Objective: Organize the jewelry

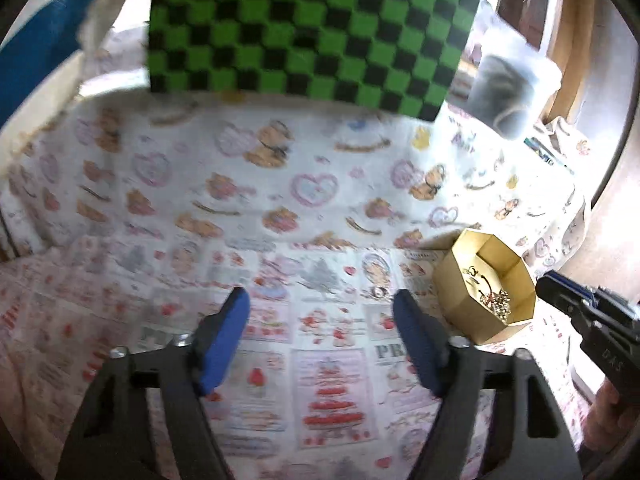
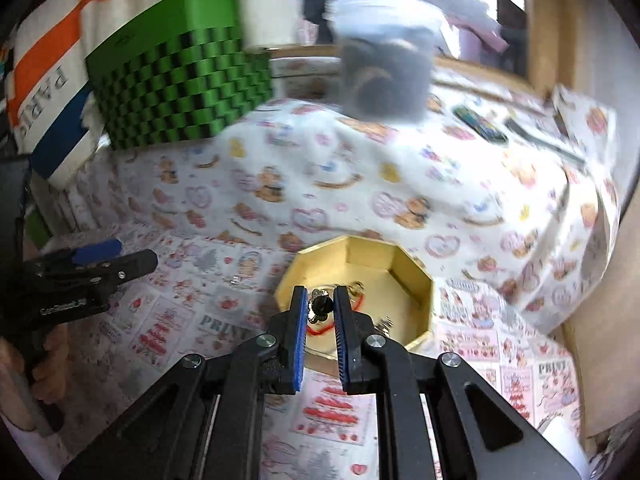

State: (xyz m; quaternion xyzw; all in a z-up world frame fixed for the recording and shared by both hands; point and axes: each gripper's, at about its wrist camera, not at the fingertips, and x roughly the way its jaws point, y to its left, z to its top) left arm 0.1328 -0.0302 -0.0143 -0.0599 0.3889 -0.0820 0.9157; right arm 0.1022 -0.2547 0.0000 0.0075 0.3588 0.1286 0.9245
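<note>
A gold octagonal box (image 1: 460, 276) sits on the patterned cloth with a tangle of small jewelry (image 1: 494, 300) inside. In the right wrist view my right gripper (image 2: 320, 304) hangs over the near rim of the box (image 2: 416, 276), shut on a small dark and silver jewelry piece (image 2: 319, 306) at its tips. A red thread (image 2: 320, 330) lies in the box below. My left gripper (image 1: 322, 300) stands open over the cloth left of the box, nothing between its blue pads. A small ring-like piece (image 1: 378, 291) lies on the cloth just beyond it.
A green and black checkered box (image 1: 312, 28) stands at the back. A clear plastic jar (image 2: 384, 72) with dark contents is behind the gold box. A striped bag (image 2: 48, 80) leans at far left. Dark flat items (image 2: 480, 124) lie at back right, near the cloth's edge.
</note>
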